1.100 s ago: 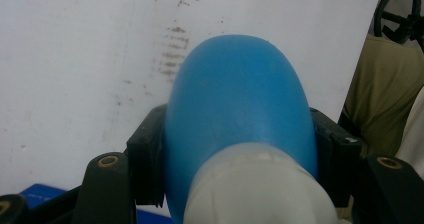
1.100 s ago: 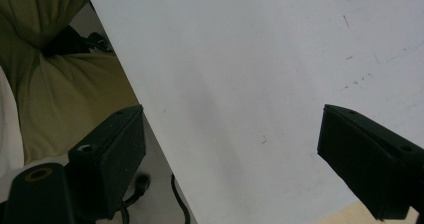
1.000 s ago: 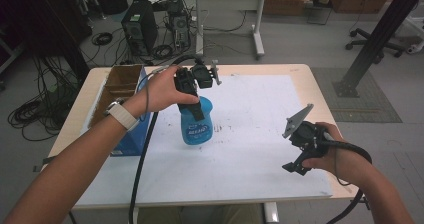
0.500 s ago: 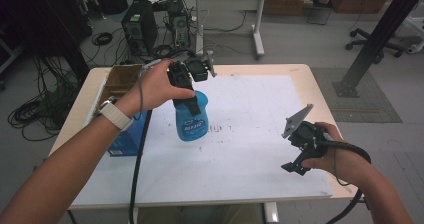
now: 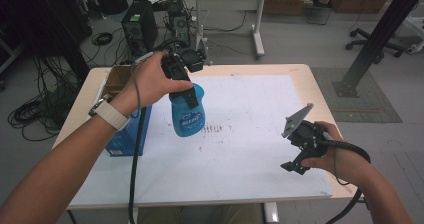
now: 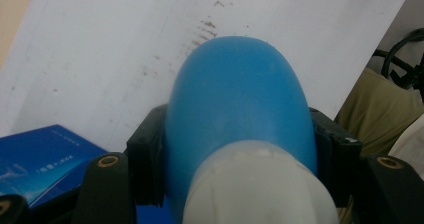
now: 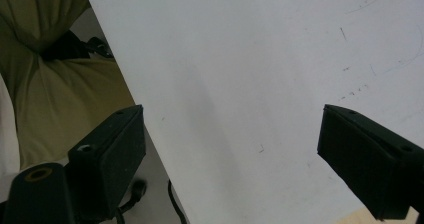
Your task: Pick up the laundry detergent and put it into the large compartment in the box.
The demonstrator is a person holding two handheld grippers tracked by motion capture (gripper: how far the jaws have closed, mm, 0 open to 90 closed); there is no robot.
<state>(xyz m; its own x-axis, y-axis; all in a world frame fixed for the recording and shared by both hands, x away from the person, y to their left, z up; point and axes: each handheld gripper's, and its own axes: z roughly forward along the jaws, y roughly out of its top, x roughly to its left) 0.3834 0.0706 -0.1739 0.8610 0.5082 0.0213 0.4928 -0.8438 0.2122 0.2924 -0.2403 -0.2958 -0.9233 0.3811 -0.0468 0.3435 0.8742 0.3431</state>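
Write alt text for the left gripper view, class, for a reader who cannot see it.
A blue bottle with a whitish neck is clamped between the left gripper's two black jaws, seen from above its shoulder. Below lies a white sheet flecked with brown marks, with a blue box at lower left.

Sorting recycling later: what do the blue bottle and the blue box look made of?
Blue bottle: likely plastic, smooth and faintly glossy, with a paler whitish neck between the left gripper's jaws. Blue box: probably printed cardboard, with flat faces and sharp edges.
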